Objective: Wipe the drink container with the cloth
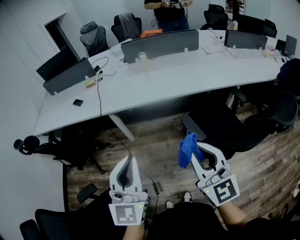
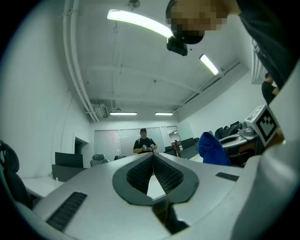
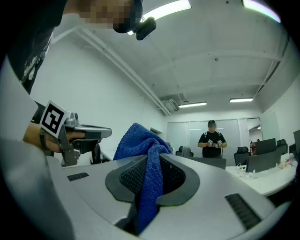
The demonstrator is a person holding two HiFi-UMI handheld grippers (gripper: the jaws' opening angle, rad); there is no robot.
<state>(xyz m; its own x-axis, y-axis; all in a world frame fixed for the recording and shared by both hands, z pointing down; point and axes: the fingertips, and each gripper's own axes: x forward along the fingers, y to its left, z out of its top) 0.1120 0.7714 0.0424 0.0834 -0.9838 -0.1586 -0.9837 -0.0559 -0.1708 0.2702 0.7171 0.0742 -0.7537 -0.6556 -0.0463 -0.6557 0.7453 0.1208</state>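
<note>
My right gripper point(image 1: 194, 144) is shut on a blue cloth point(image 1: 187, 150), which bunches above the jaws and hangs down between them point(image 3: 149, 187). It is held low over the wooden floor, in front of the person's lap. My left gripper point(image 1: 131, 159) is beside it to the left, jaws shut together point(image 2: 153, 156) with nothing between them. From the left gripper view the cloth point(image 2: 213, 149) shows at the right. A pale translucent container point(image 1: 143, 61) stands on the long white desk point(image 1: 187, 77), far from both grippers; it may be the drink container.
Grey dividers point(image 1: 159, 43) run along the curved desk. A phone point(image 1: 78, 102) and a black cable point(image 1: 99, 93) lie at its left. Black office chairs point(image 1: 225, 129) stand between me and the desk. A person point(image 1: 168, 11) stands behind the desk.
</note>
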